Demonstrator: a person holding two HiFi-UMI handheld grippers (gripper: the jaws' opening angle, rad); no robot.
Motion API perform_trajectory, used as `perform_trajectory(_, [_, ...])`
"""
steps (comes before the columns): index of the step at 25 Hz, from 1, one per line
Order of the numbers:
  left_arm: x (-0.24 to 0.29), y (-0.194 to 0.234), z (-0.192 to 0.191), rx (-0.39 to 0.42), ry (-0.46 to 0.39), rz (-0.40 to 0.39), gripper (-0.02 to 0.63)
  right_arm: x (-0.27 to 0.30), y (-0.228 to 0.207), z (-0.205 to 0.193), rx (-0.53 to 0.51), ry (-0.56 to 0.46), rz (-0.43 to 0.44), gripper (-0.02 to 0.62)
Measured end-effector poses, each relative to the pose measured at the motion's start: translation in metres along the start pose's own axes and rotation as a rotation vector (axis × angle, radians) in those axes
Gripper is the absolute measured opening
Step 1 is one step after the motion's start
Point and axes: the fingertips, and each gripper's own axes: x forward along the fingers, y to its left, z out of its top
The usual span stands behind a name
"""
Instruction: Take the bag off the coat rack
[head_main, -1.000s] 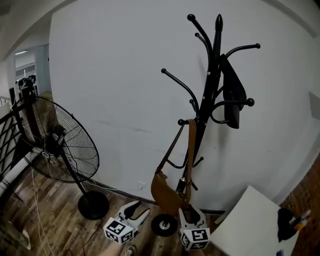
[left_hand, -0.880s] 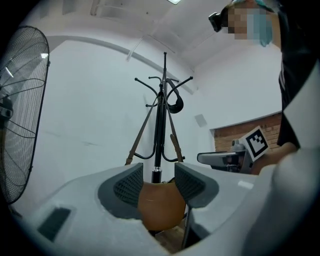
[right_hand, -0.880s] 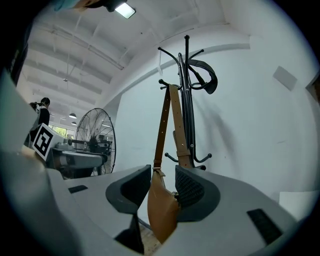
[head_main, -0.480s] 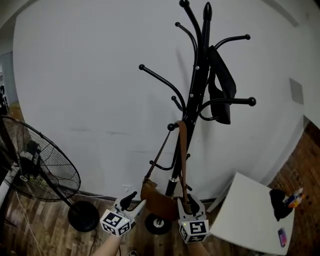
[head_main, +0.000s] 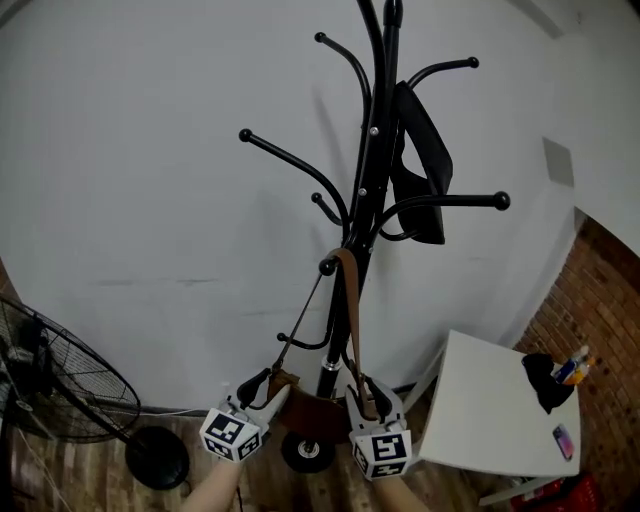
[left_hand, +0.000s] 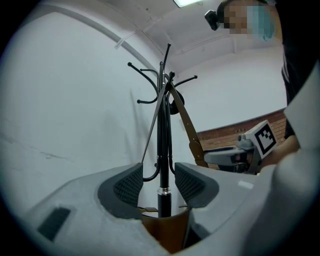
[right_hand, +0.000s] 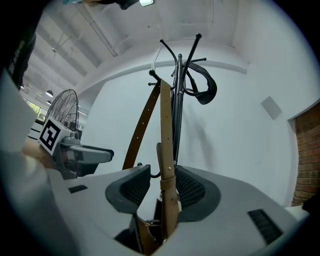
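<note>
White wall (head_main: 150, 200) is filling the background above a wooden floor (head_main: 90, 480). Well off to the left of the left claw (head_main: 270, 388), a black standing fan (head_main: 60, 385) is sitting on the floor. The left claw is pointing up at the wall with its jaws standing apart and gripping nothing; the brown bag (head_main: 310, 408) is hanging just beside it on its right, its top edge showing low between the jaws. The bag is dangling between the two claws, with its strap (head_main: 347, 310) looping over a low hook (head_main: 327, 266) of the black coat rack (head_main: 375, 150) above them. A black item (head_main: 418, 175) is draping from a higher hook, up and right of both claws. The right claw (head_main: 367, 392) is holding its jaws apart, and the strap is running up between them without being pinched. To the right of the right claw, a white table (head_main: 490, 440) is carrying a dark object (head_main: 545, 380) and a phone (head_main: 563, 438).
</note>
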Motion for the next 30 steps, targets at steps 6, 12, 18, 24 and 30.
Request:
perform_trajectory(6, [0.030,0.022,0.014,0.057,-0.005,-0.041,0.199,0.017,-0.002,0.005,-0.012,-0.007,-0.044,0.143])
perform_trajectory(12, [0.057,0.028,0.022,0.104,-0.004,-0.092,0.213,0.027,-0.003,0.011,-0.016,-0.022,-0.072,0.146])
perform_trajectory(18, [0.072,0.028,0.025,0.116,-0.004,-0.137,0.215,0.029,-0.006,0.014,-0.015,-0.029,-0.112,0.143])
perform_trajectory(24, [0.078,0.025,0.022,0.125,0.012,-0.170,0.119,0.027,-0.010,0.014,-0.032,-0.027,-0.148,0.096])
perform_trajectory(30, [0.081,0.021,0.020,0.095,0.028,-0.204,0.016,0.025,-0.013,0.014,-0.036,-0.008,-0.167,0.053])
